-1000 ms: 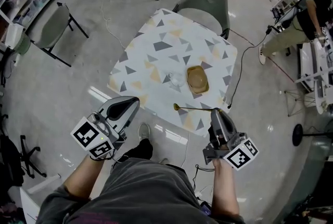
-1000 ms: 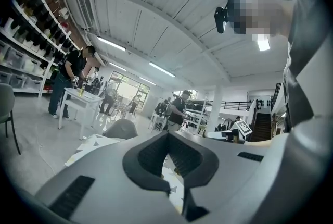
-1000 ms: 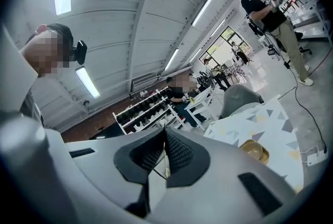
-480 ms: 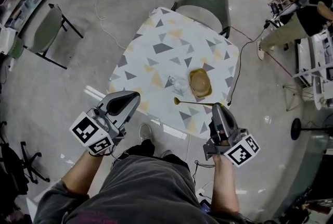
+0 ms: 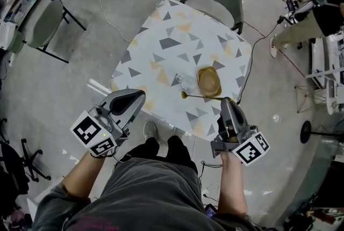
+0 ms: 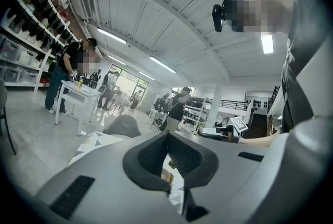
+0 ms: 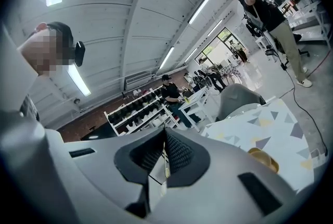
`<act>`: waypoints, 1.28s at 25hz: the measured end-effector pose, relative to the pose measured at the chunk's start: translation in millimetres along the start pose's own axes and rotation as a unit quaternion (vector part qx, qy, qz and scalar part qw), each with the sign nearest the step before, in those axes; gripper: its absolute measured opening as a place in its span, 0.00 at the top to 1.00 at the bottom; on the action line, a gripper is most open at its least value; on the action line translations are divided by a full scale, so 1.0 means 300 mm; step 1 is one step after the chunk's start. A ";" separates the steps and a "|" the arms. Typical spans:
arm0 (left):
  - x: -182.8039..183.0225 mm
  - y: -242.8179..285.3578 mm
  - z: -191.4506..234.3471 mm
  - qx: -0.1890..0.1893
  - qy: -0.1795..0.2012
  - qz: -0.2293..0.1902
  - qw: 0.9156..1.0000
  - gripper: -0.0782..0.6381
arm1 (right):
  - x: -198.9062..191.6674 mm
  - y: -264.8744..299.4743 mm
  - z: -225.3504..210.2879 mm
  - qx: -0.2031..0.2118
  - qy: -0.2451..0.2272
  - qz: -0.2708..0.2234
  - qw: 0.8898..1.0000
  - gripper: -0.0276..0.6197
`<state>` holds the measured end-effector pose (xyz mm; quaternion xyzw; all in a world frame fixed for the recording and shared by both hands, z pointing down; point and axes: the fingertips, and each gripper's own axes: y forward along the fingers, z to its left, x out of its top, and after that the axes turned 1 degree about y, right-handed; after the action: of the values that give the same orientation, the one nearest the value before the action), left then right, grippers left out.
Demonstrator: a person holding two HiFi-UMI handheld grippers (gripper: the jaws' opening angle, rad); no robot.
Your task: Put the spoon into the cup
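Right tongs (image 5: pixel 227 102) and left tongs (image 5: pixel 140 95) sit closed, empty, spoon (image 5: pixel 200 96) just beyond the right.

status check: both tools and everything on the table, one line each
left tool, shut, nothing between the jaws
right tool, shut, nothing between the jaws
spoon, lying flat on the table, not held
cup, standing upright, no spoon in it yet
bowl, right way up, beside the cup
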<state>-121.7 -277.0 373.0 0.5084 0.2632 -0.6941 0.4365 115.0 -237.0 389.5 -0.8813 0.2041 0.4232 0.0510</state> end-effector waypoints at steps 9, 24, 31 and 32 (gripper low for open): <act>-0.069 0.091 0.044 0.039 -0.013 0.012 0.999 0.87 | -0.004 0.092 -0.159 0.012 0.007 0.034 0.999 0.92; -0.224 0.276 0.077 0.103 -0.039 0.032 0.993 0.87 | -0.070 0.218 -0.444 0.039 0.021 0.103 0.994 0.92; -0.294 0.325 0.098 0.116 -0.049 0.039 0.991 0.87 | -0.151 0.250 -0.549 0.036 0.031 0.129 0.991 0.92; -0.305 0.328 0.099 0.118 -0.050 0.041 0.991 0.87 | -0.165 0.254 -0.563 0.035 0.031 0.131 0.990 0.92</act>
<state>-40.4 -317.4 476.7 0.5311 0.1365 -0.7263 0.4145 179.1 -335.1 541.2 -0.8572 0.3343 0.3913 0.0195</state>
